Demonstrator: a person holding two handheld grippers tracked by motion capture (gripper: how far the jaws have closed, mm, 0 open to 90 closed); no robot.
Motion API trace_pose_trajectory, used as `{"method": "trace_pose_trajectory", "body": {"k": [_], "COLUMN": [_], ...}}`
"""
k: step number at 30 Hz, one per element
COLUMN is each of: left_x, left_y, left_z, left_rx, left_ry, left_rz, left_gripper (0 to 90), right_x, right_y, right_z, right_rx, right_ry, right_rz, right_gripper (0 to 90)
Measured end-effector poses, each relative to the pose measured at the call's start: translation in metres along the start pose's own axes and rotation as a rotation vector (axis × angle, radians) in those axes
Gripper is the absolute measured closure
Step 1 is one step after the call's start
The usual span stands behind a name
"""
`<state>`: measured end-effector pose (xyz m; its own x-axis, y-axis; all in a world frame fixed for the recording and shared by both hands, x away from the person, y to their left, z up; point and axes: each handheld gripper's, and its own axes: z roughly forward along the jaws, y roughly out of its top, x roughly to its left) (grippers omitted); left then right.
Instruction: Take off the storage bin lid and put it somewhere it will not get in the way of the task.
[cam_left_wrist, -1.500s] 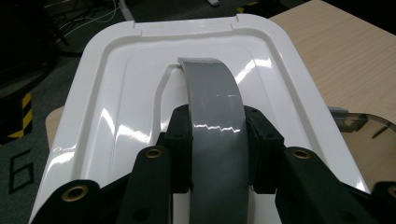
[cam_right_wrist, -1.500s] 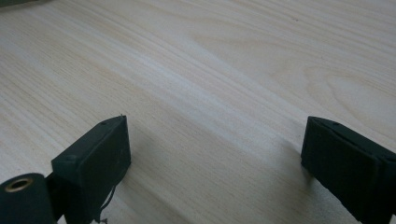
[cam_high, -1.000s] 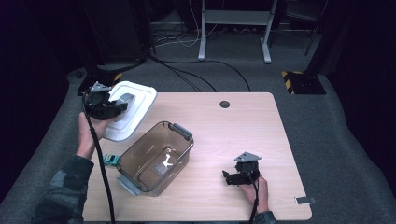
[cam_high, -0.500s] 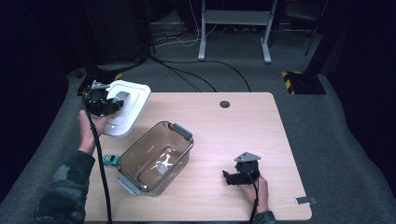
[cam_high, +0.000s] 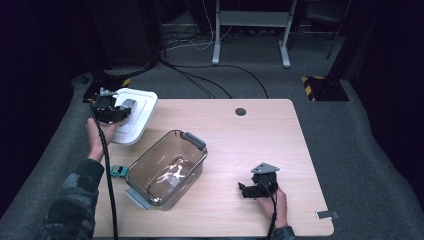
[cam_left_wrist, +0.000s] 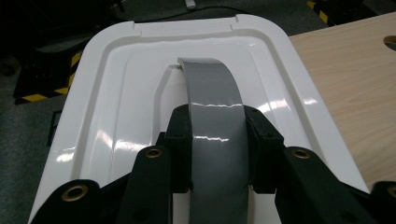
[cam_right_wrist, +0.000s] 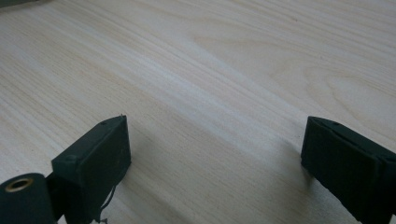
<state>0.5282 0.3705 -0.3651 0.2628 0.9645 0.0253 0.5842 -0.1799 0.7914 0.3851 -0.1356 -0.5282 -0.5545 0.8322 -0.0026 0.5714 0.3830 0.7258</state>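
1. At the far left of the high view, the left gripper is held over the table's back left corner. In the left gripper view its two black jaws are pinched on the grey handle, an arched strap on top of a white lid.
2. The white lid is a rounded rectangle with raised ridges. It juts past the table's left edge, over grey carpet. Whether it touches the table cannot be told.
3. Just right of the lid and nearer the person, a clear brown container sits open on the table, set diagonally, with grey latches at both short ends. It is apart from the lid.
4. A small teal object lies on the table against the container's left side; what it is cannot be told.
5. Towards the front right, the right gripper rests low over the bare wood, well apart from the container. In the right gripper view its jaws are spread wide with nothing between them.
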Motion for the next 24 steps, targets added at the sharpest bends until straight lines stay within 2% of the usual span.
{"method": "trace_pose_trajectory", "body": {"k": [11, 19, 20, 24], "left_x": [0.010, 0.017, 0.018, 0.019], "left_y": [-0.013, -0.026, -0.030, -0.036], "left_z": [0.021, 0.034, 0.037, 0.044], "left_rx": [0.021, 0.036, 0.038, 0.056], "left_ry": [0.001, -0.013, -0.017, -0.021], "left_rz": [-0.035, -0.065, -0.078, -0.085], "left_gripper": [66.6, 66.7, 66.6, 66.6], "right_x": [0.000, 0.000, 0.000, 0.000], "right_y": [0.000, 0.000, 0.000, 0.000], "right_z": [0.000, 0.000, 0.000, 0.000], "right_rx": [0.000, 0.000, 0.000, 0.000], "right_ry": [0.000, 0.000, 0.000, 0.000], "right_rz": [0.000, 0.000, 0.000, 0.000], "right_gripper": [7.4, 7.4, 7.4, 7.4]}}
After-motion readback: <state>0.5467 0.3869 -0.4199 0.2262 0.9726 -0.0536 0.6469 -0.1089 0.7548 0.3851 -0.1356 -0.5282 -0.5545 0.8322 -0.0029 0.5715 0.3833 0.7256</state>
